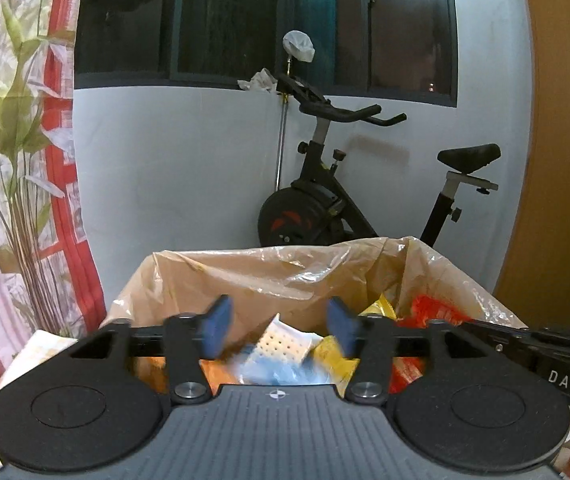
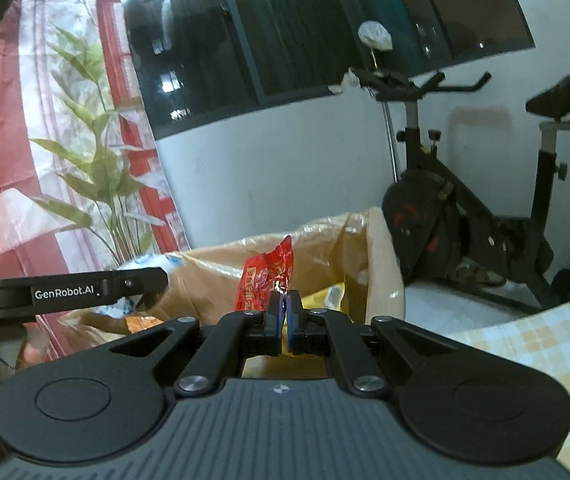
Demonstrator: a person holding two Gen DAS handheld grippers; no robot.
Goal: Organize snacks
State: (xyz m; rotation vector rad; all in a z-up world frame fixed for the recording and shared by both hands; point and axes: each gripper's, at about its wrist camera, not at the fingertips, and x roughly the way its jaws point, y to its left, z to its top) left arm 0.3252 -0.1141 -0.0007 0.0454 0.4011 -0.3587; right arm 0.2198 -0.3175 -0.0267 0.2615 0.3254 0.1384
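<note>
From the left wrist, the left hand-held gripper (image 1: 279, 330) stands open and empty above a plastic-lined box (image 1: 245, 276); a white dotted packet (image 1: 281, 346), yellow and red packets lie inside. From the right wrist, the right hand-held gripper (image 2: 285, 312) is clamped on a red snack packet (image 2: 269, 276), held upright over the same box (image 2: 381, 260), with an exercise bike (image 2: 465, 200) far right.

1. White letters "DAS" are showing on the right gripper (image 1: 557, 364) body, at the right.
2. "GenRobot.AI" is showing in white on the left gripper (image 2: 65, 292) side, at the left.
3. The print on the red snack packet (image 2: 267, 276) is staying too blurred to read.
</note>
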